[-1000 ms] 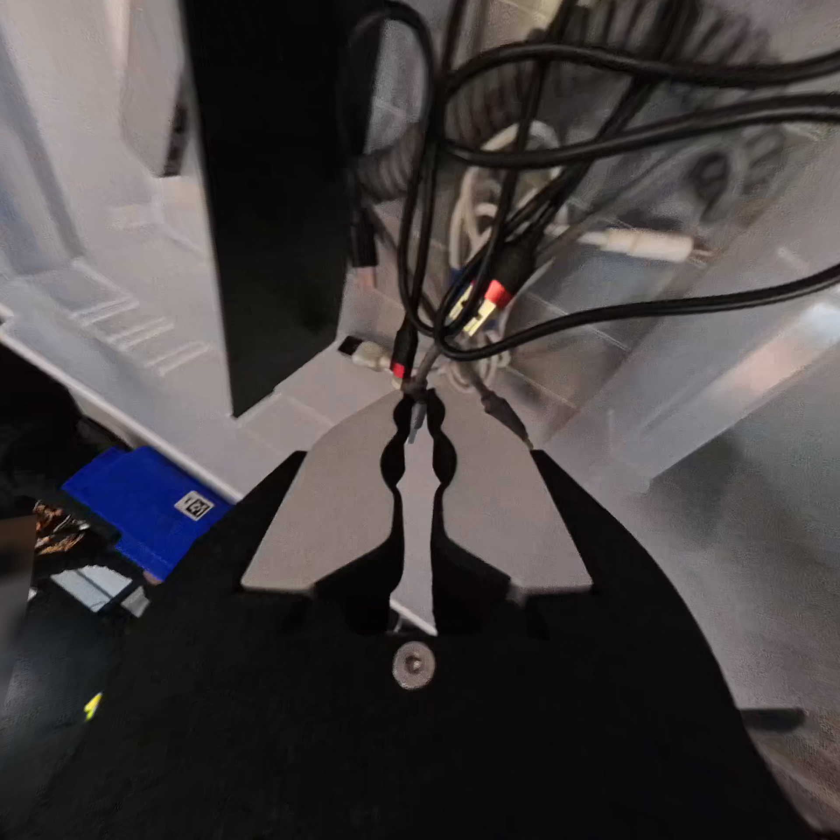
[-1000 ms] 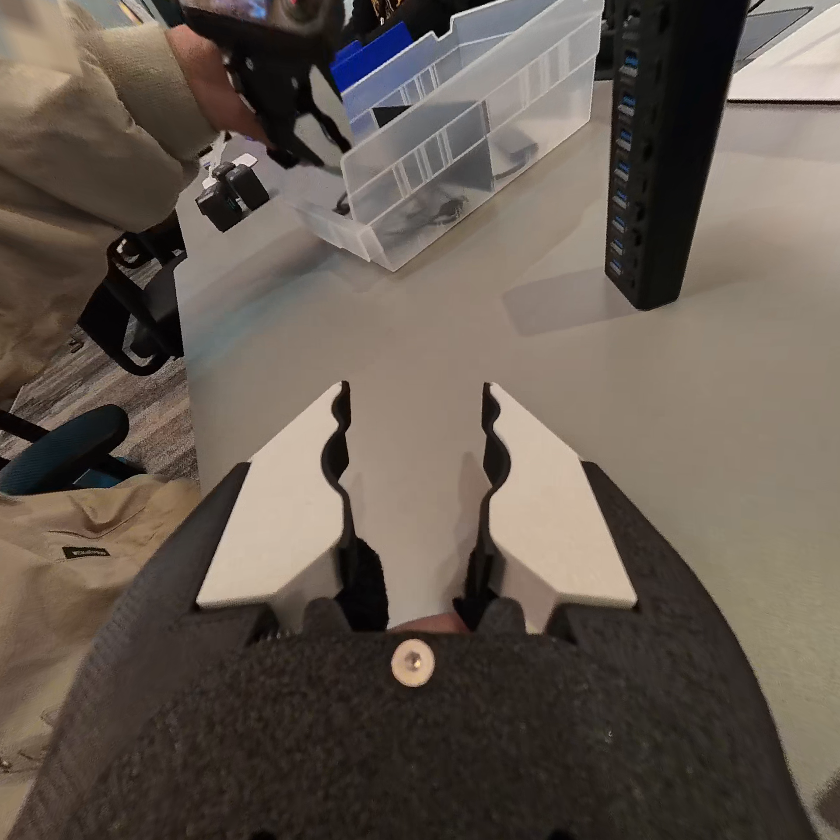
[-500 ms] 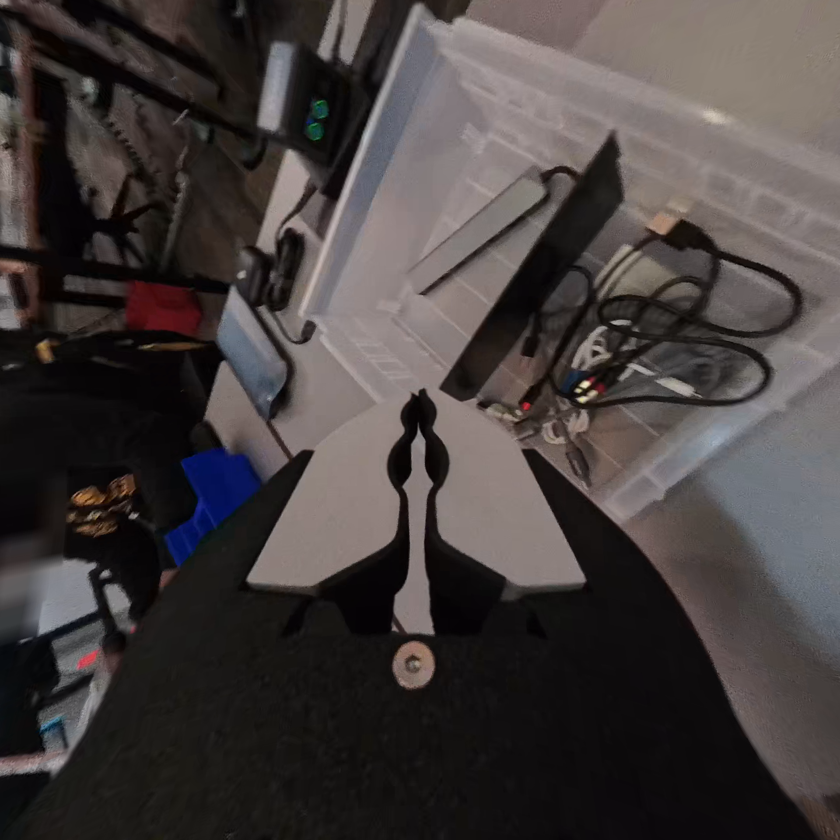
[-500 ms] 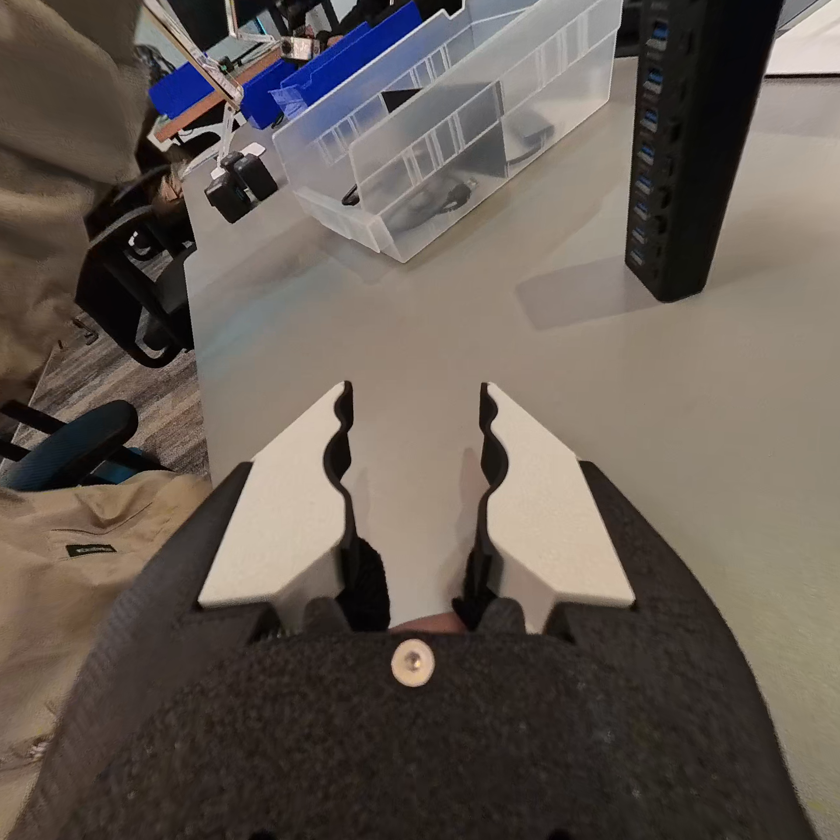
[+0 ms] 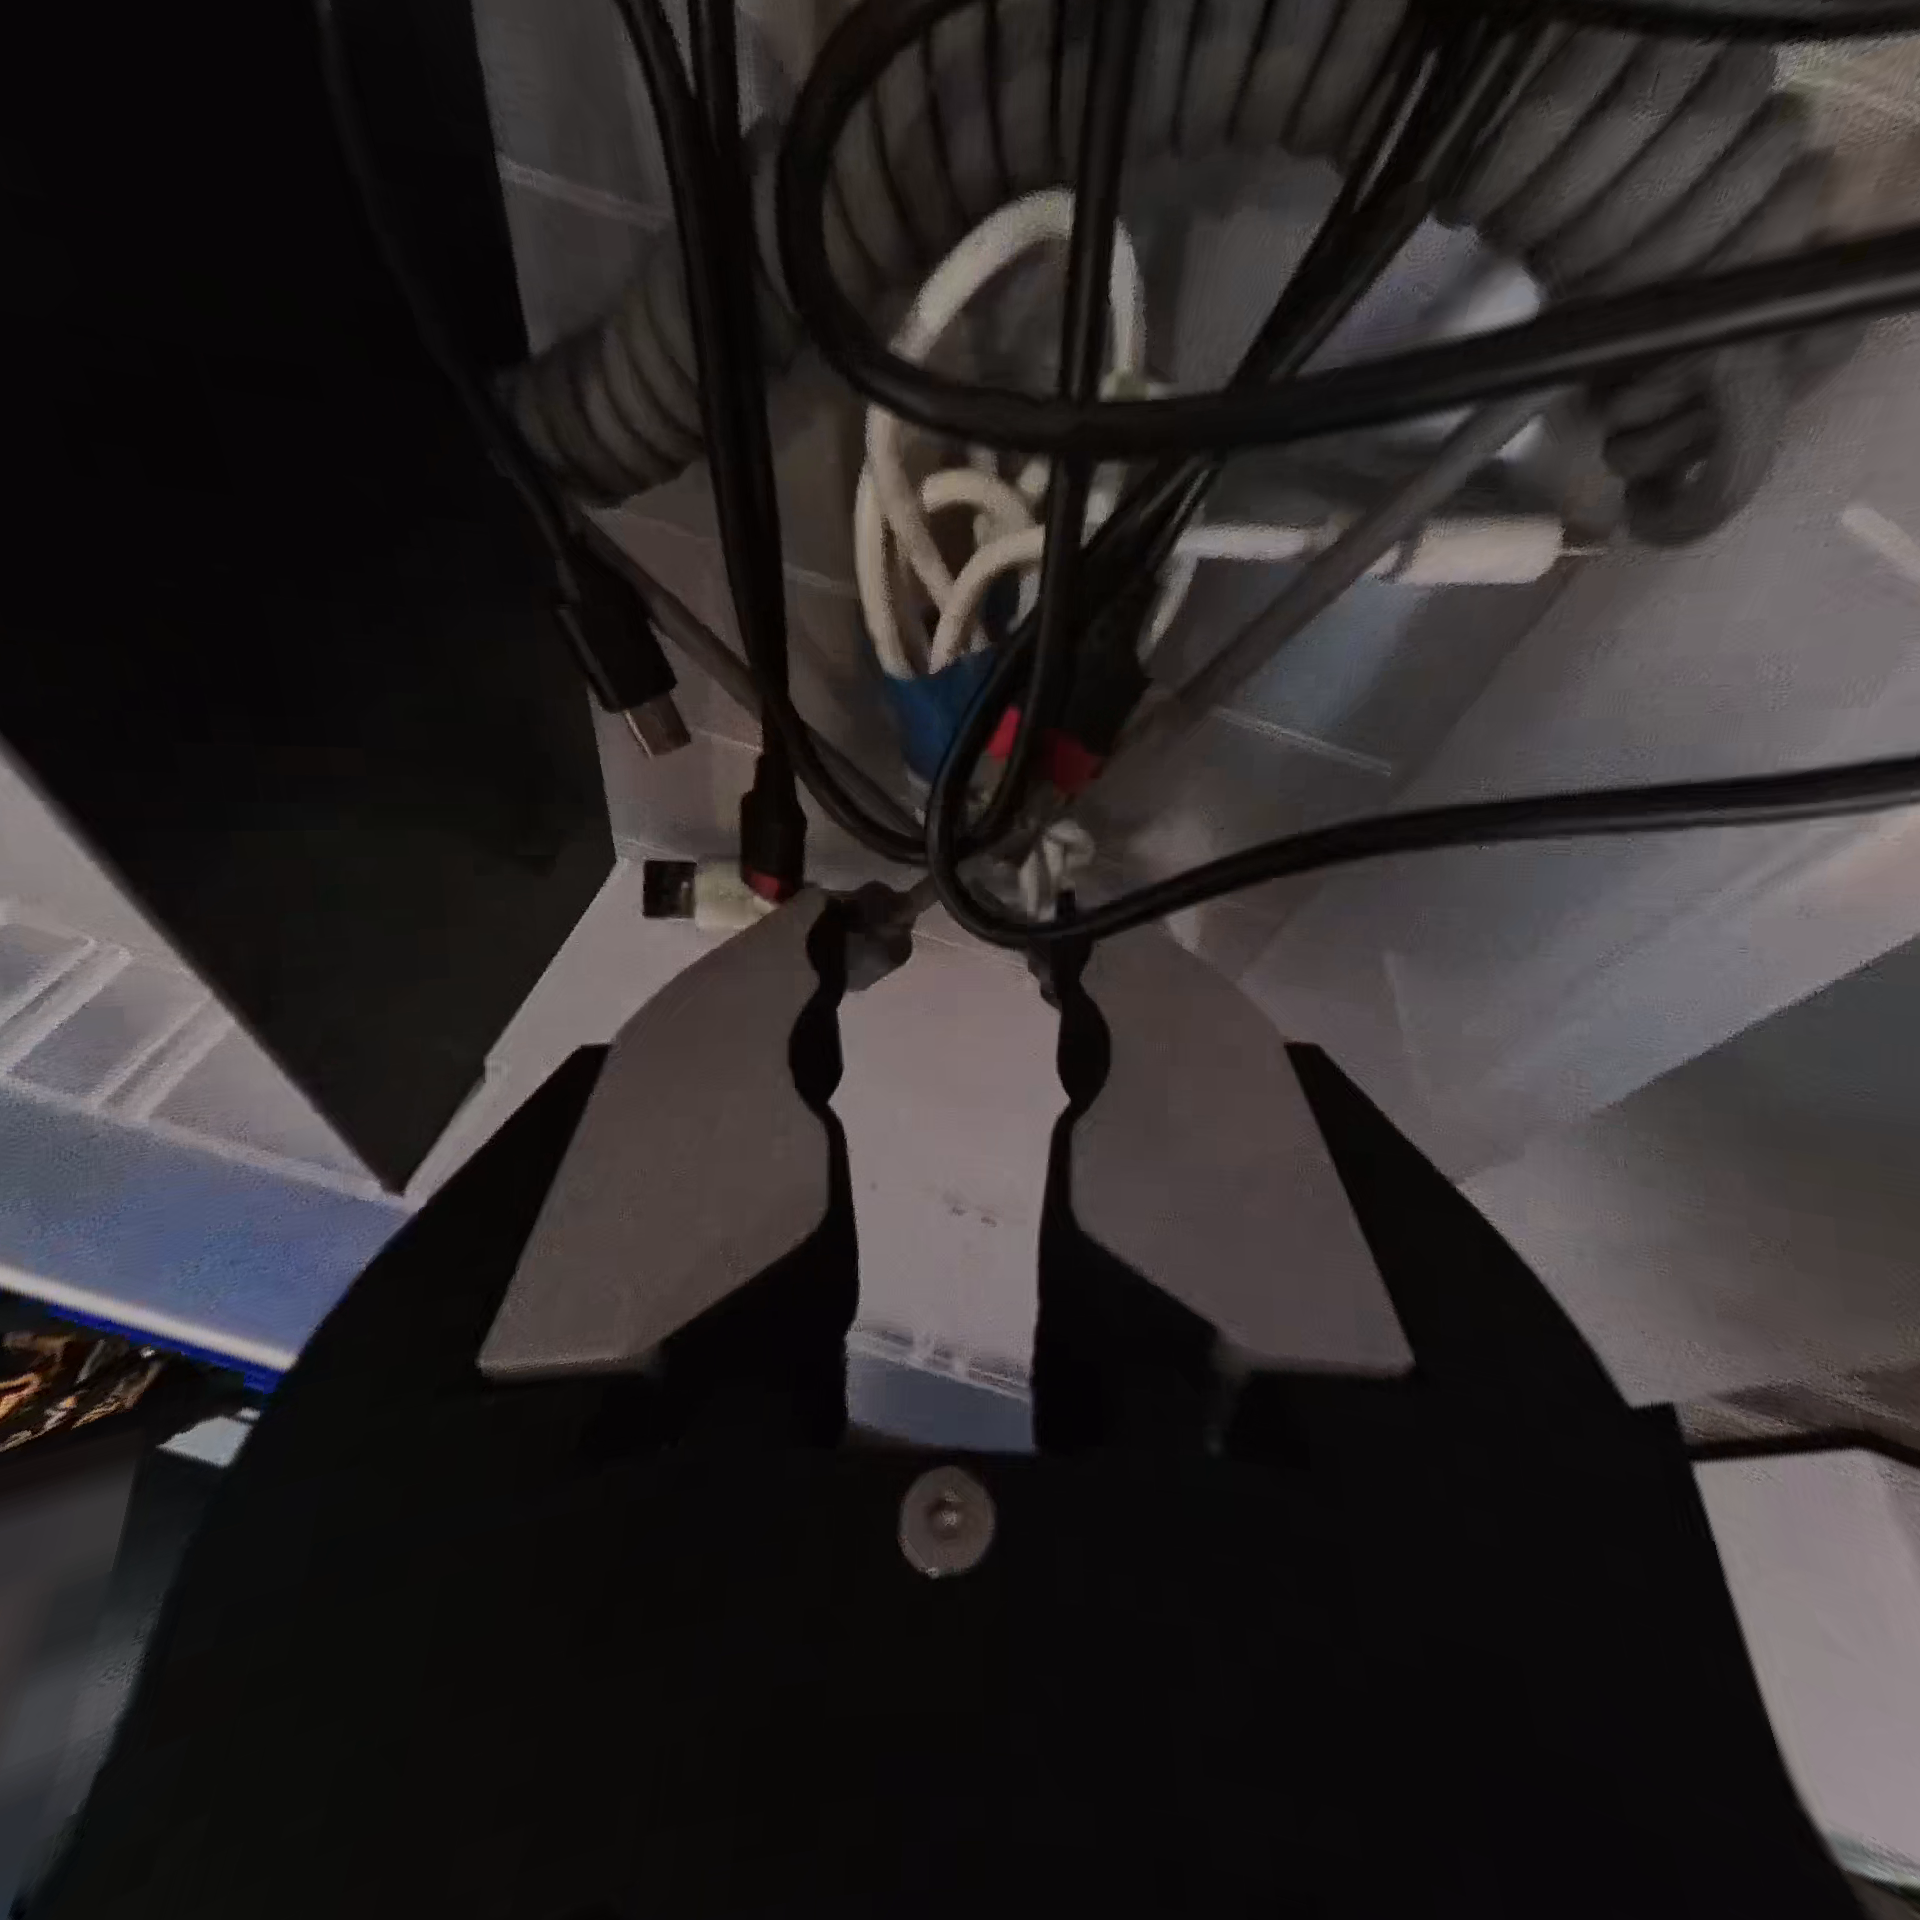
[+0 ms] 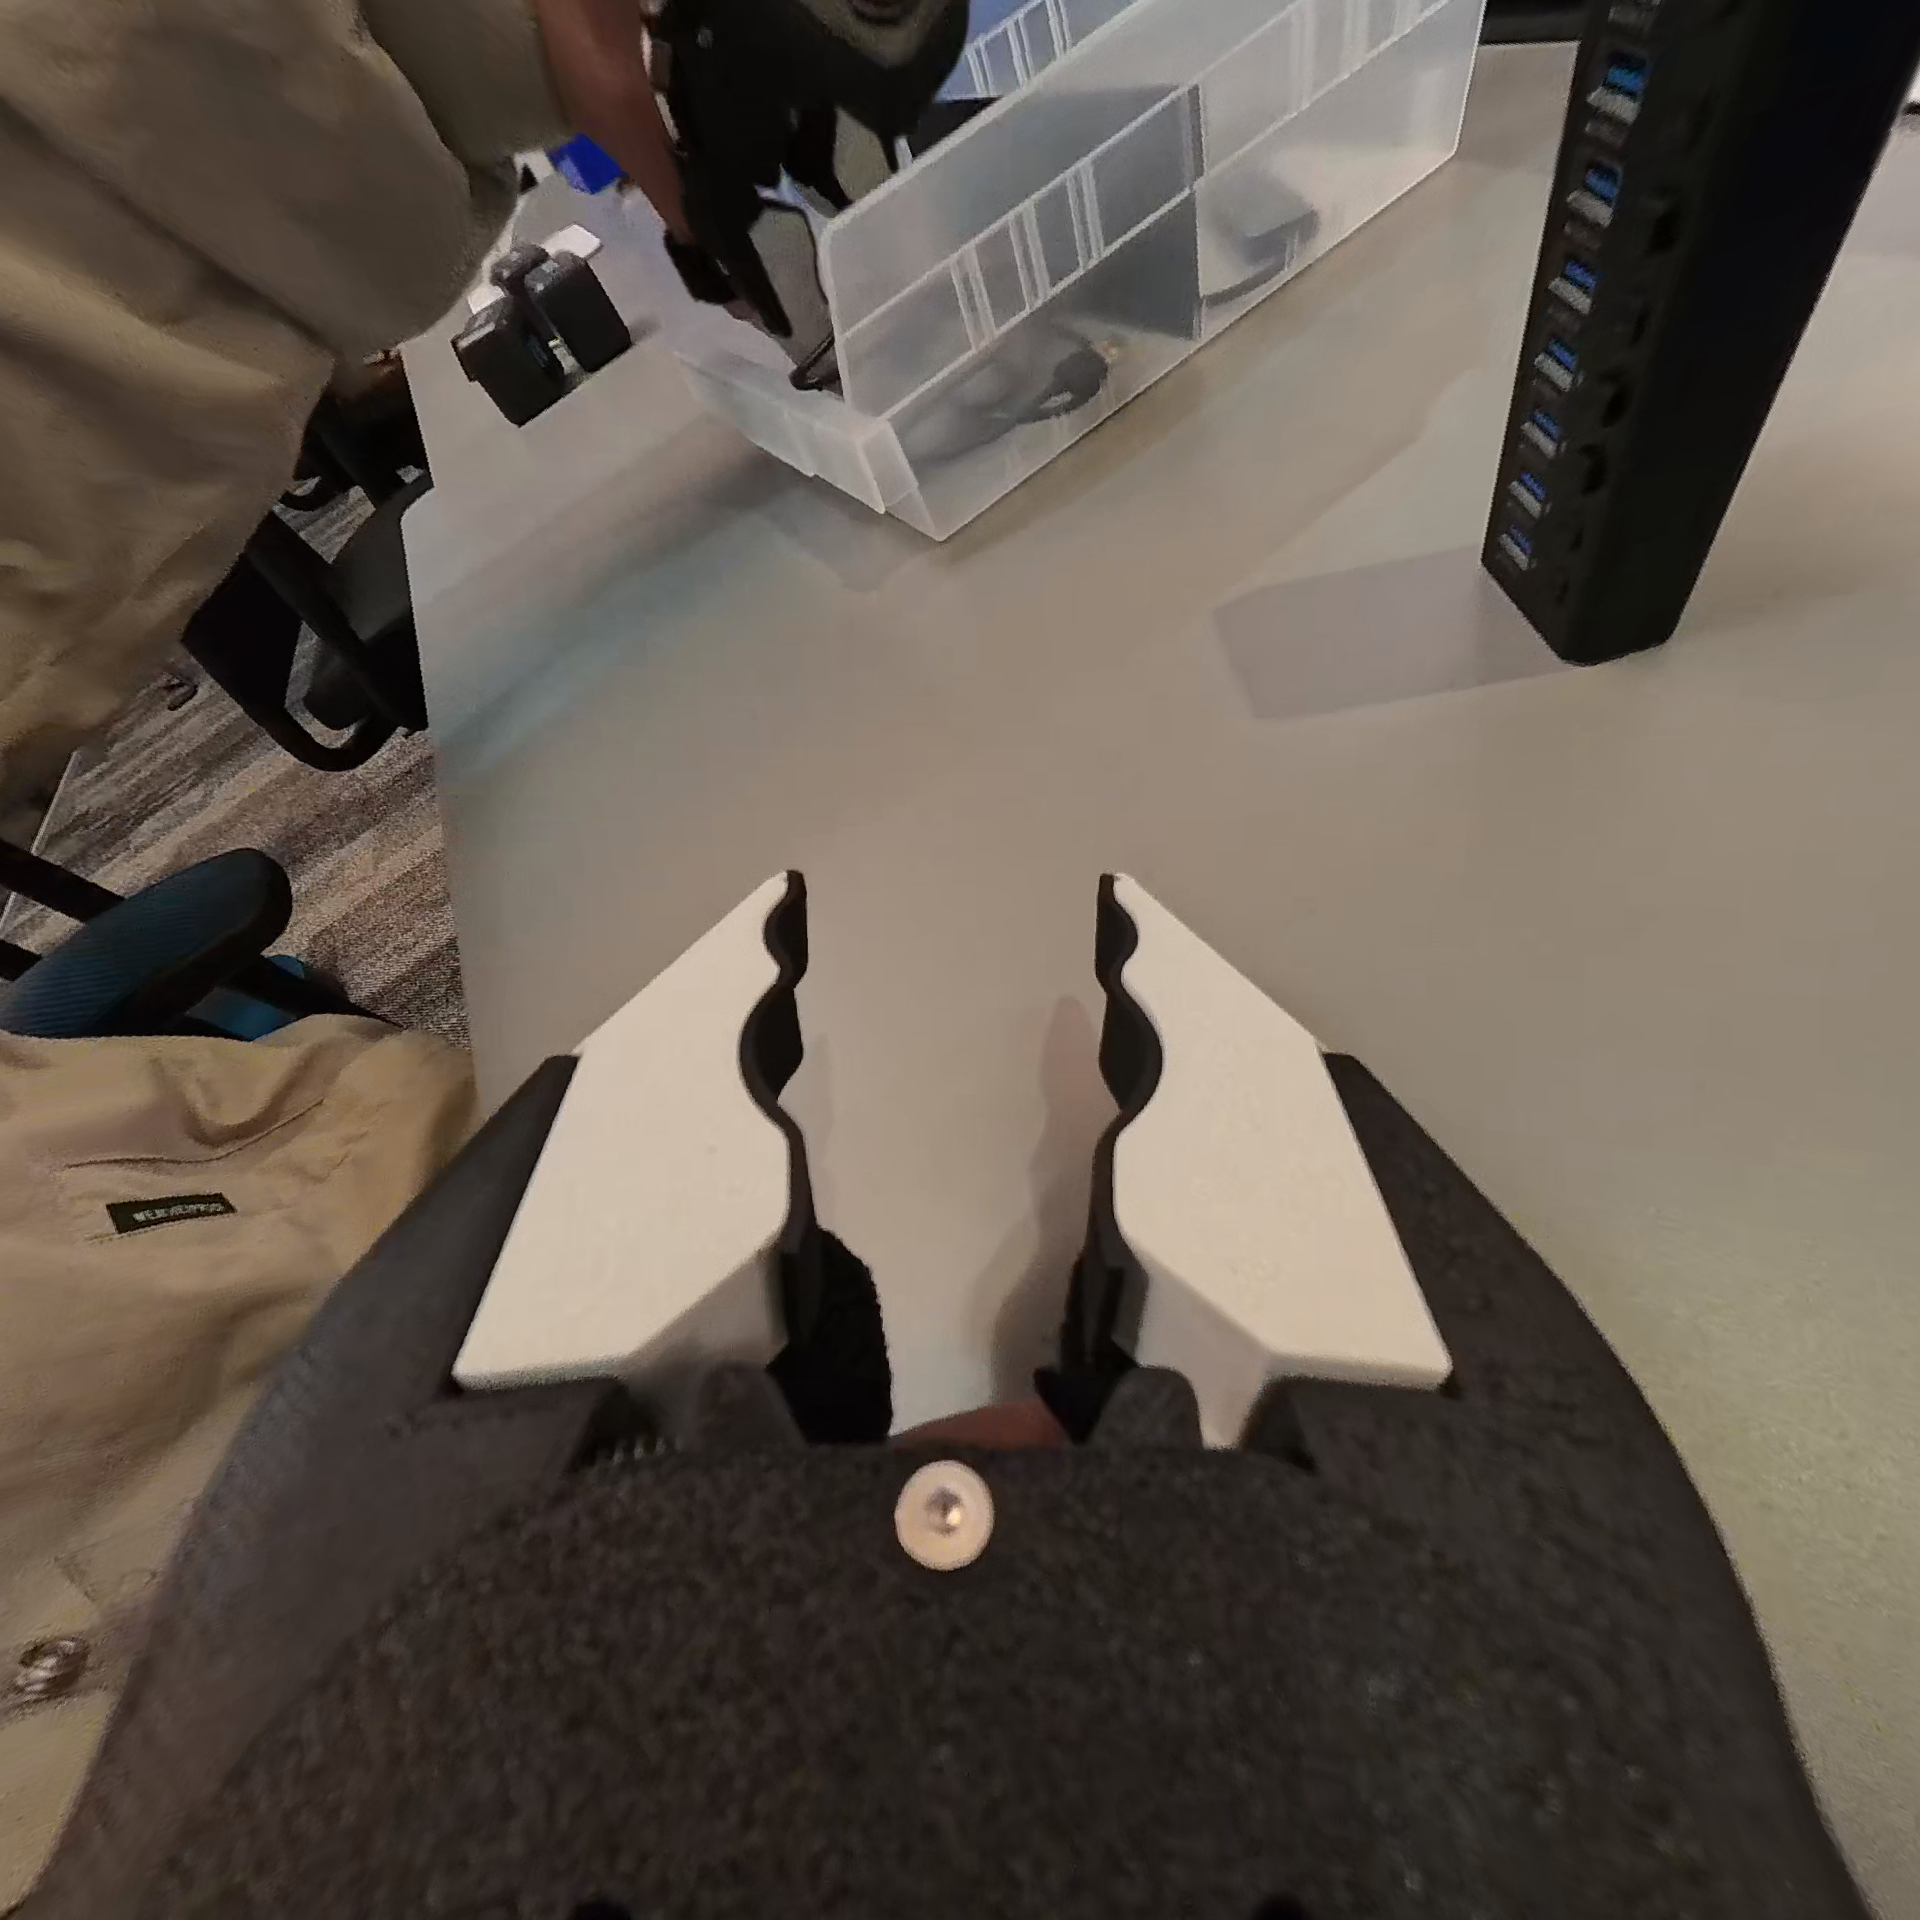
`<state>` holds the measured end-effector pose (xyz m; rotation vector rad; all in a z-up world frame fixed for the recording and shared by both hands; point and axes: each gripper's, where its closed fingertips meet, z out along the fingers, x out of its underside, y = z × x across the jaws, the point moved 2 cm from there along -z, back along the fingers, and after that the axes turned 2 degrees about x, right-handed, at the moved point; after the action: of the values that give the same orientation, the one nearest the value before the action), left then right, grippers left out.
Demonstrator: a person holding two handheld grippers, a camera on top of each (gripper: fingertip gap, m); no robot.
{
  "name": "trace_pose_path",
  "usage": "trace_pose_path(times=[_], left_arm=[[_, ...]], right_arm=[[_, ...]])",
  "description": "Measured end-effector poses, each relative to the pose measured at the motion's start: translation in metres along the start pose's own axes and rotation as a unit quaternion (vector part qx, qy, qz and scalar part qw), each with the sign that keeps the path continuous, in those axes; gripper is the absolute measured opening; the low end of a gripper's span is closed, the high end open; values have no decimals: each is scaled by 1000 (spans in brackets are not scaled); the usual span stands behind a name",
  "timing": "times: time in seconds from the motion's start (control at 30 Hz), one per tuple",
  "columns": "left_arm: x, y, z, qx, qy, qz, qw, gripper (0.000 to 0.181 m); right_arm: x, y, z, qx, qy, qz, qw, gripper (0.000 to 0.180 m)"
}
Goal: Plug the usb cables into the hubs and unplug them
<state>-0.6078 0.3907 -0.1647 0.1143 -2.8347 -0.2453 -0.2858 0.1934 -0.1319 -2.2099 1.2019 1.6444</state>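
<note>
- Between the spread fingers (image 5: 717,1101) of the left gripper (image 5: 940,925) sits only bare bin floor; they are released, grasping nothing, with a small grey plug end (image 5: 871,935) just off the left tip and a black cable loop (image 5: 1039,904) crossing the right tip.
- Closing from this pose risks catching the loop rather than a plug, because several leads crowd the same spot.
- Just beyond the tips lies a knot of usb cables: a black plug with a red collar (image 5: 771,831), a white connector (image 5: 717,896) beside it, a black plug with a bare metal end (image 5: 634,686), two more red-collared plugs (image 5: 1070,748), a white cord (image 5: 966,540) and a coiled grey cord (image 5: 935,156).
- Lifting one lead would likely drag its neighbours, since they cross over one another; a tangle could come out of the clear bin (image 5: 1558,935) together.
- A dark slab (image 5: 260,468) stands close on the left inside the bin; it may be a hub or a divider, I cannot tell. A sideways tug could knock against it.
- The view is dim and soft, so plug orientation is hard to read, and a poor grip would hurt later insertion.
- Over on the worktop (image 6: 1039,727), the right gripper (image 6: 945,894) has its fingers (image 6: 665,1153) released and empty, well apart from the bin (image 6: 1143,260).
- The tall black hub (image 6: 1683,312) stands upright with ports down one face; pushing a plug in one-handed might topple it unless the right gripper braces it.
</note>
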Motion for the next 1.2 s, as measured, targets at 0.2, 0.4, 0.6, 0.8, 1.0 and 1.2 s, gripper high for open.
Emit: trace_pose_path(times=[0.2, 0.4, 0.6, 0.8, 1.0, 1.2], left_arm=[[1, 6, -14, -32, -13, 18, 999, 12], [13, 21, -64, -123, -6, 20, 992, 12], [19, 33, -90, -172, -12, 19, 985, 12], [35, 70, -177, -335, -32, -14, 942, 12], [55, 62, -236, -368, -56, -16, 928, 13], [48, 27, -288, -389, -245, 3, 888, 12]], right_arm=[[3, -2, -2, 3, 6, 0, 1000, 55], [3, -1, -2, 2, 5, 2, 1000, 55], [4, 2, -1, 0, 10, -3, 1000, 55], [4, 1, -1, 1, 9, -1, 1000, 55], [3, 0, -3, 2, 6, -1, 1000, 55], [0, -1, -6, -3, -4, 8, 1000, 55]])
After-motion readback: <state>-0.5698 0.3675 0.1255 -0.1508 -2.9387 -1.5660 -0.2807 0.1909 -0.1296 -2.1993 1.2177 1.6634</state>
